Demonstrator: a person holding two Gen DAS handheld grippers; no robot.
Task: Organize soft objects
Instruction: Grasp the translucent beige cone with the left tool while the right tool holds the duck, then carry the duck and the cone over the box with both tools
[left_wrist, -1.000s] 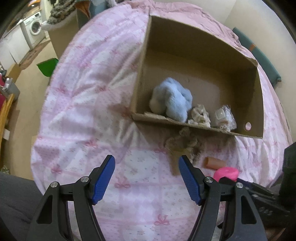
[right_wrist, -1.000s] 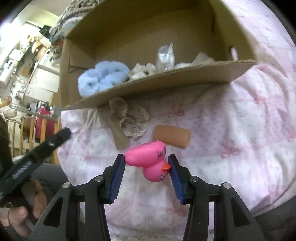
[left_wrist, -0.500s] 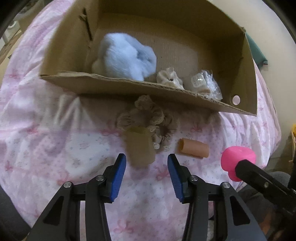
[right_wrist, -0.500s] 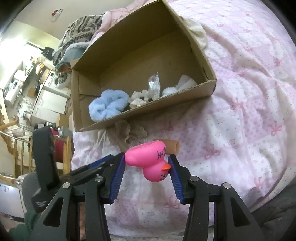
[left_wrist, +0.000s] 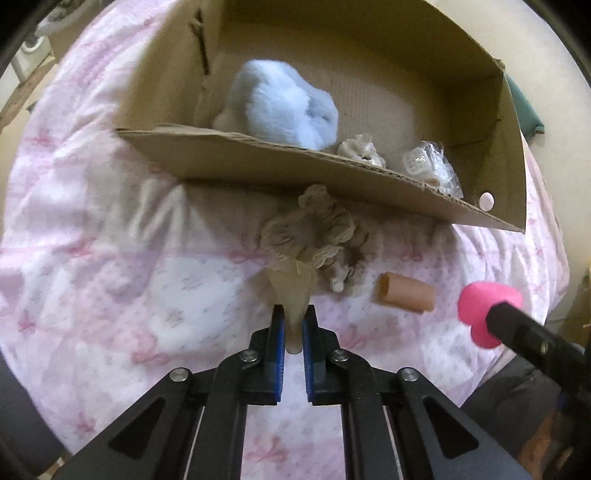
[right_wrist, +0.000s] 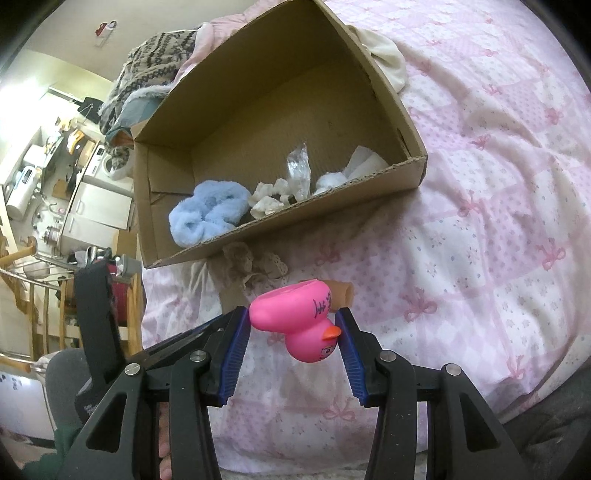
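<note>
A cardboard box (left_wrist: 258, 162) (right_wrist: 280, 229) lies on a pink bedspread (left_wrist: 110, 258). Inside are a fluffy blue item (left_wrist: 284, 107) (right_wrist: 210, 214), a cream scrunchie (left_wrist: 360, 149) and a clear plastic packet (left_wrist: 428, 166). A beige lace cloth (left_wrist: 317, 232) lies in front of the box. My left gripper (left_wrist: 294, 325) is shut on its beige tail (left_wrist: 293, 291). A tan tube (left_wrist: 404, 293) lies to the right. My right gripper (right_wrist: 293, 325) is shut on a pink rubber duck (right_wrist: 295, 317), also seen in the left wrist view (left_wrist: 484, 302).
Knitted clothes (right_wrist: 155, 62) are piled behind the box. A white cloth (right_wrist: 384, 55) lies at the box's far corner. A kitchen area with a washing machine (right_wrist: 107, 162) lies off the bed's left side. The bedspread (right_wrist: 480, 184) stretches to the right.
My left gripper has moved up to the beige cloth and closed on its tail. My right gripper has lifted and pulled back with the duck held.
</note>
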